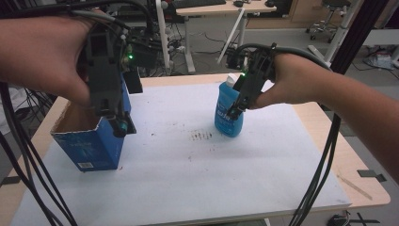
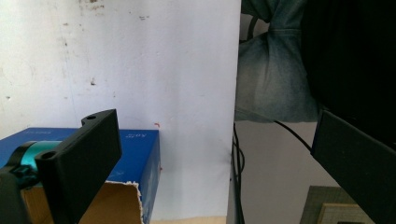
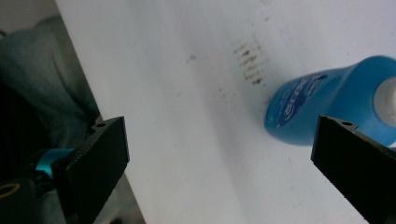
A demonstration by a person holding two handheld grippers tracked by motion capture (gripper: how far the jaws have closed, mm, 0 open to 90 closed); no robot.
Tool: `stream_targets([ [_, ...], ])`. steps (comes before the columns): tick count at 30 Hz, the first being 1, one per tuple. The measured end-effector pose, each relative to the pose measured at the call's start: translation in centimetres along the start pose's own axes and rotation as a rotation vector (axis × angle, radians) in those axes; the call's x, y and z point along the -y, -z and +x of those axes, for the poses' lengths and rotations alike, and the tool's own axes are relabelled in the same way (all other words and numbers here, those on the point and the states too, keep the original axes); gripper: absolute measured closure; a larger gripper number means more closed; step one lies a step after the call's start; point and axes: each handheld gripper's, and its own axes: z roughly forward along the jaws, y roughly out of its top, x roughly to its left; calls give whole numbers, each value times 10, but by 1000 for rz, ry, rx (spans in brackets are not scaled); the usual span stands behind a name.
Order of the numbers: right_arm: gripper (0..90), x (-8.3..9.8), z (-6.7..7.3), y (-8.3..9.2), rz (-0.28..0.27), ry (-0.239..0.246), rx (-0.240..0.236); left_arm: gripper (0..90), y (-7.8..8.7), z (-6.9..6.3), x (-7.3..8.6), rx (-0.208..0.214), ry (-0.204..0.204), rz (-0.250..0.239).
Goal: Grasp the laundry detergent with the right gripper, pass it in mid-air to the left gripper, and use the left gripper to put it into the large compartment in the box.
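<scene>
I have the left hand-held gripper [image 1: 118, 123] hanging at the 9 o'clock side of the table [image 1: 188, 188], right over the near right corner of an open blue carton [image 1: 89, 141]. Its jaws are spread wide with nothing between them; in the left gripper view one jaw sits above the carton's torn cardboard rim and the other is well off to the side. The carton stands upright, mouth up, long axis vertical, its brown inside showing.

My right hand-held gripper [image 1: 234, 112] is at about 1 o'clock from the table's middle, tilted down beside a blue bottle [image 1: 229, 113]. From the high view it overlaps the bottle's right shoulder; whether it touches I cannot tell. In the right gripper view the jaws are apart, and the bottle [image 3: 322, 107] lies partly behind the right jaw, not between the two.

The bottle stands upright on the white table cover, long axis vertical, pale cap [image 1: 232, 79] pointing up, printed label facing me. A patch of dark smudges [image 1: 202, 135] marks the cover between carton and bottle, nearer the bottle
</scene>
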Motion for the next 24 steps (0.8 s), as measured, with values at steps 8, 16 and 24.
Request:
stream_targets([
  [8,33,10,1,2,-275,-124,43,17,0,0,4,-3,7,-6],
  [16,33,37,7,-8,-438,-173,130,17,-2,1,8,0,11,-9],
  [24,32,72,19,-29,-562,-223,187,17,-4,3,10,4,12,-11],
])
